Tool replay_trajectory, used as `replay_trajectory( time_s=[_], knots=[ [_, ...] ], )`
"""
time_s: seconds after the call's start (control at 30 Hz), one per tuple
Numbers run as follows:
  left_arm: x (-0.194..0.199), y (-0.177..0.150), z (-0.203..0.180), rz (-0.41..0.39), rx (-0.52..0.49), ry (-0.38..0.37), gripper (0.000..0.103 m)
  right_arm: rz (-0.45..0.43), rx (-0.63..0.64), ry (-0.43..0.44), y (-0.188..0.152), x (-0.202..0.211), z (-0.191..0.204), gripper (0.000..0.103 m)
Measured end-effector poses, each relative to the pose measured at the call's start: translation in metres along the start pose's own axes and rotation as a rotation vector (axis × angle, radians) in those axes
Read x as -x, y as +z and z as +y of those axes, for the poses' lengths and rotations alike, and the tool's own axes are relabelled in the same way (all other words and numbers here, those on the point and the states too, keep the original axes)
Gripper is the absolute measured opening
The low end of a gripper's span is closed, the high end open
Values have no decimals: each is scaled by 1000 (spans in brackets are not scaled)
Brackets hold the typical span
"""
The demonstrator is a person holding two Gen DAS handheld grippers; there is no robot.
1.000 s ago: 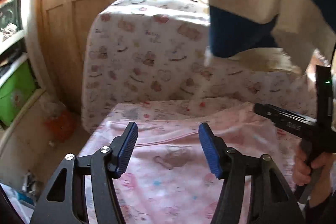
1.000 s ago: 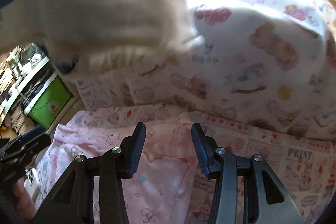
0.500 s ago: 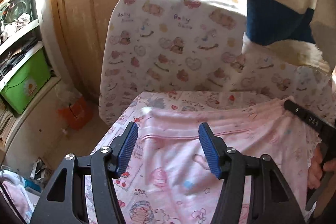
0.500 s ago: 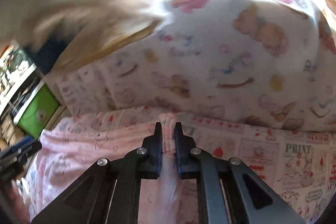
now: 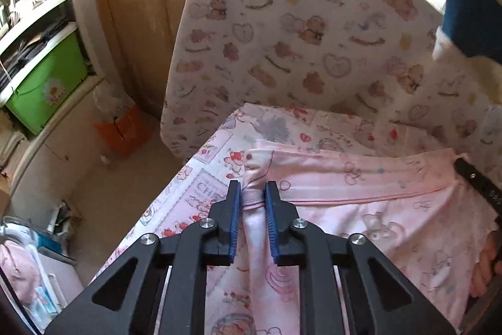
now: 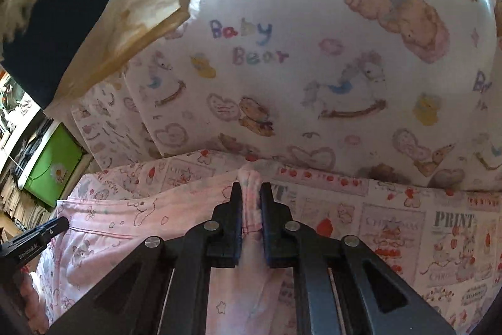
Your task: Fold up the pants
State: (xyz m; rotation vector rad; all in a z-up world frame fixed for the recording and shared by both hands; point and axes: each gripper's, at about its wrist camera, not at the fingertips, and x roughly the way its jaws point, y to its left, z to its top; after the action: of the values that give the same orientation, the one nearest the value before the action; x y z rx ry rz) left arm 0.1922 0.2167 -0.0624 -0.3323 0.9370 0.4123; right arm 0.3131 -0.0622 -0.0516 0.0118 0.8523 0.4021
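Left wrist: left gripper (image 5: pixel 253 203) jaws just closed, pinching one waistband corner of the pink pants (image 5: pixel 360 209) lying on the printed bed sheet (image 5: pixel 194 187). Right wrist: right gripper (image 6: pixel 251 203) jaws clamped on the other corner. Grasp step looks done; next likely lift both corners evenly and fold over.

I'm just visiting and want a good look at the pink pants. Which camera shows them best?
The left wrist view: the pink pants stretch across the picture, the waistband running from the left gripper to the far edge. The right wrist view shows a narrower strip of them, with the right gripper pinching a bunched corner.
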Motion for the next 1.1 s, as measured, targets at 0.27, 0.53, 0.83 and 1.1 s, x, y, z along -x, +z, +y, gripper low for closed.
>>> replay_trajectory(
  time_s=[0.27, 0.53, 0.83, 1.1],
  knots=[
    [3, 1, -8, -28, -54, 56, 16, 17, 80, -76, -1, -6, 10, 10],
    [60, 0, -16, -271, -128, 45, 44, -76, 83, -177, -1, 23, 11, 62],
    [160, -46, -24, -469, -167, -110, 45, -149, 212, -78, -48, 133, 27, 63],
    [232, -142, -8, -571, -231, -206, 50, -162, 228, 57, -147, 232, 36, 63]
  ],
)
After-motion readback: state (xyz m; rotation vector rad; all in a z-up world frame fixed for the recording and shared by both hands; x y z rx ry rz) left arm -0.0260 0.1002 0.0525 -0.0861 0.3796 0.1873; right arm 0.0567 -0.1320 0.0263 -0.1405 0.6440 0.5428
